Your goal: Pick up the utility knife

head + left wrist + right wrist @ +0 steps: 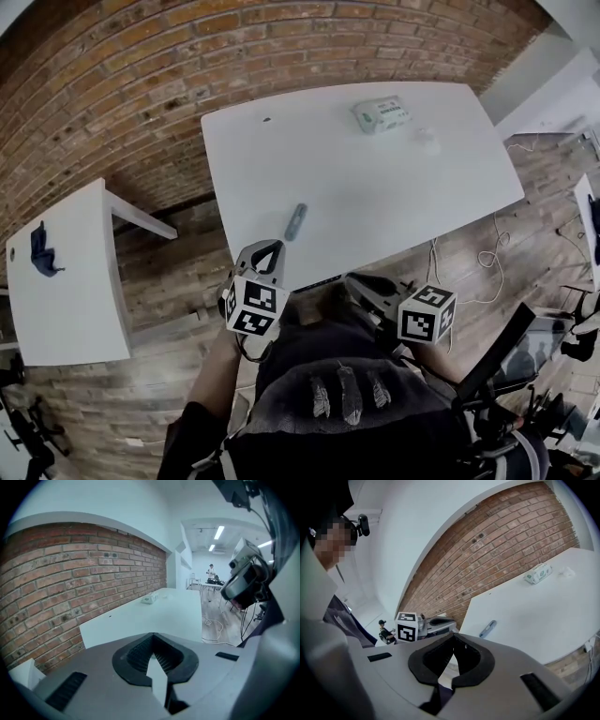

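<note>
Head view: utility knife (pixel 296 221) near table (pixel 394 197) edge, tissue pack (pixel 382 114) far beyond (left tongs (pixel 270 249), right tongs (pixel 356 281) closed, empty).

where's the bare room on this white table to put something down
The table is mostly bare: the left part between the utility knife and the far edge, and the right side in front of the pack. Only the near edge is tight, where the knife lies just ahead of the left gripper.

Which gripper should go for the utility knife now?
Probably left: the left gripper sits just short of the utility knife, the right gripper farther aside. The left jaws are shut, so open first.
</note>
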